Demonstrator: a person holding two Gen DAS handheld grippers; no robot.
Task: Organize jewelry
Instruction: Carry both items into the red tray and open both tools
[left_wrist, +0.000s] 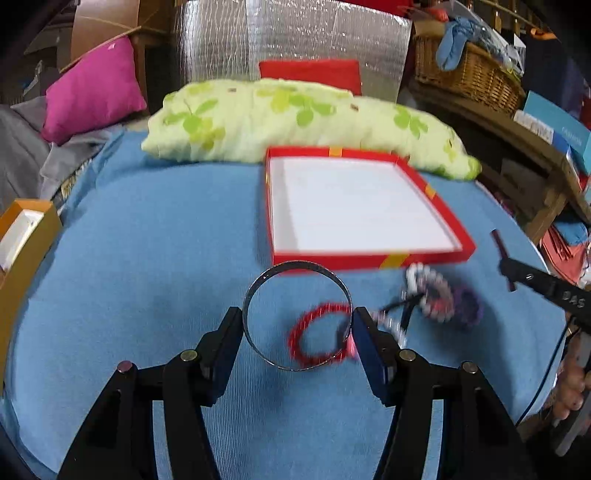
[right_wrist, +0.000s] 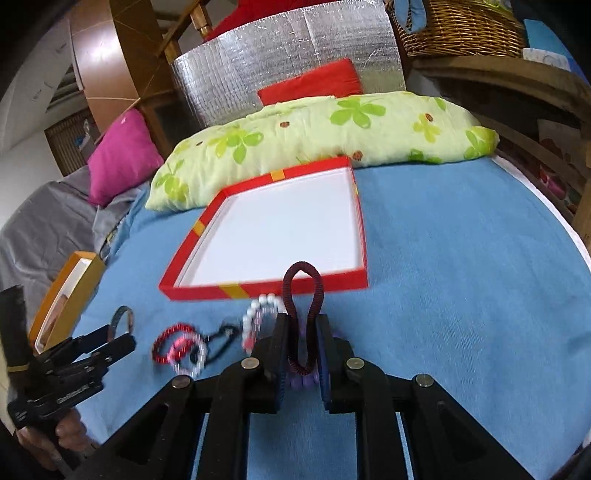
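Near the shallow red cardboard box (left_wrist: 373, 258), the left hand-held gripper (left_wrist: 297, 325) pinches a thin silver metal bangle (left_wrist: 258, 284) across its width. The right hand-held gripper (right_wrist: 303, 332) squeezes a dark red coiled elastic band (right_wrist: 317, 288) above the blue bedspread (right_wrist: 461, 277).

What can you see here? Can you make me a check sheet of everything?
Surface: blue cloth covering the work area.
Job's things: red box, open and empty inside; metal bangle; dark coiled band; red bead bracelet, white bead bracelet and other blurred bracelets loose on the cloth.
Clutter: orange box at the cloth's edge.
Grippers: left gripper shut on the metal bangle; right gripper shut on the dark coiled band.
Cables: thin dark cable near the right gripper.
Surroundings: green-patterned pillow, pink cushion, red cushion, wicker basket, silver foil panel.
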